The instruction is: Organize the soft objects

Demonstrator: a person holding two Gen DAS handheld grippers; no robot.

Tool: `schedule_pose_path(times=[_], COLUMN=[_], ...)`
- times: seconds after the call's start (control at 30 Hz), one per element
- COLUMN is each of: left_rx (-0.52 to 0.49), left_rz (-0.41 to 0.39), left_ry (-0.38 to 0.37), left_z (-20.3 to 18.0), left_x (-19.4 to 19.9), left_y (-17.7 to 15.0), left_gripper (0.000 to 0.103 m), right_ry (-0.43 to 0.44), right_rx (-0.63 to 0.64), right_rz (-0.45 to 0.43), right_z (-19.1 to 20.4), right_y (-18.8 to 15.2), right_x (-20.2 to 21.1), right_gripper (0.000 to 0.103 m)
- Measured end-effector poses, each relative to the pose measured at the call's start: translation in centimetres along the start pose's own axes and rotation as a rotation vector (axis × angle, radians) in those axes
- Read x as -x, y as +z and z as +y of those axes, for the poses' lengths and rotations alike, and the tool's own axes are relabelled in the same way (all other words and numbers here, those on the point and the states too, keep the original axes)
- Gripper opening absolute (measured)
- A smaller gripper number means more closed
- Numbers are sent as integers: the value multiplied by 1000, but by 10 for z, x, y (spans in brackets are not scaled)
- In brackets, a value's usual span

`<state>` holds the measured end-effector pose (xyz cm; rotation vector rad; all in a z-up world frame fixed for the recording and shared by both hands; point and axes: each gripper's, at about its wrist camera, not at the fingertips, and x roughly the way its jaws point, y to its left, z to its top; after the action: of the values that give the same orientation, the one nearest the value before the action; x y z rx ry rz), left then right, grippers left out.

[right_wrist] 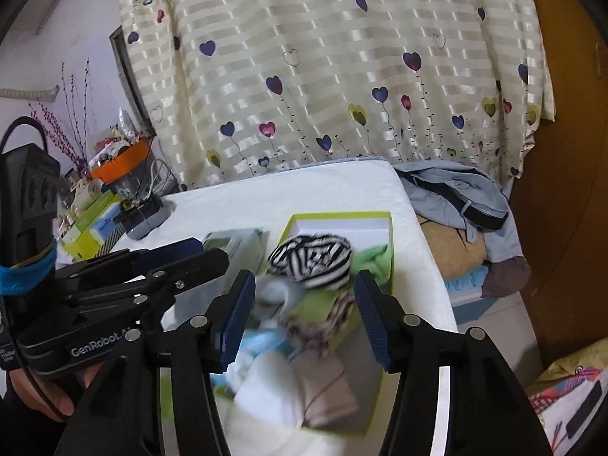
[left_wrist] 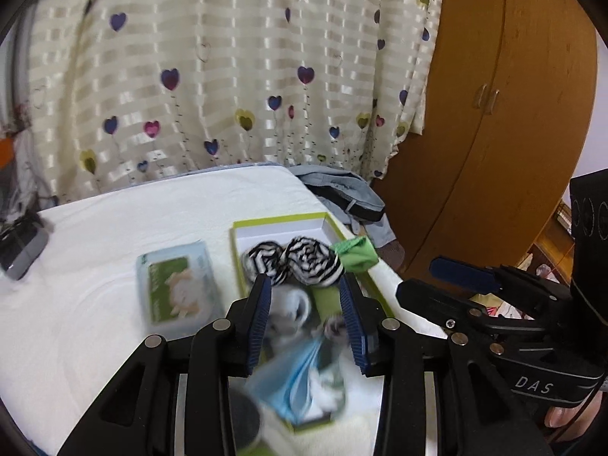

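A green-rimmed box [left_wrist: 281, 221] [right_wrist: 338, 217] lies on the white-covered table and holds soft items. Two black-and-white striped rolls [left_wrist: 309, 262] [right_wrist: 311, 260] sit in its middle, a green cloth [left_wrist: 355, 252] [right_wrist: 374, 262] beside them at the right. Nearer me lie a white roll [left_wrist: 290, 300], a light blue cloth [left_wrist: 296, 380] and a pinkish cloth [right_wrist: 328, 391]. My left gripper [left_wrist: 306, 288] is open and empty, above the box's near half. My right gripper [right_wrist: 304, 288] is open and empty above the same box, next to the left one.
A wet-wipes pack [left_wrist: 174, 285] [right_wrist: 235, 245] lies left of the box. A grey device [left_wrist: 21, 250] [right_wrist: 146, 220] sits at the table's far left. Grey-blue clothes [left_wrist: 342, 193] [right_wrist: 456, 193] lie beyond the table's right edge, by a wooden wardrobe [left_wrist: 494, 114]. A heart-patterned curtain [left_wrist: 228, 76] hangs behind.
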<state>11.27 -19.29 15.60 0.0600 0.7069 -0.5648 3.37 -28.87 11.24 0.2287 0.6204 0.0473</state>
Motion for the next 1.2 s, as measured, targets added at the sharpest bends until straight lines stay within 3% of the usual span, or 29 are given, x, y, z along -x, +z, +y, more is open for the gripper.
schedule_pose_path(times=[0.37, 0.8, 1.2], left_rx=[71, 143, 188], left_rz=[-40, -1, 99], left_ry=[97, 159, 172], left_z=[4, 4, 7], left_x=[61, 78, 70], left_y=[-62, -127, -164], left_gripper=[36, 36, 36], right_ry=[-26, -7, -20], right_rx=[85, 150, 201], right_rz=[12, 83, 129], right_z=[38, 63, 79], right_y=[-46, -97, -130], right_x=[41, 48, 48], right_gripper=[55, 55, 55])
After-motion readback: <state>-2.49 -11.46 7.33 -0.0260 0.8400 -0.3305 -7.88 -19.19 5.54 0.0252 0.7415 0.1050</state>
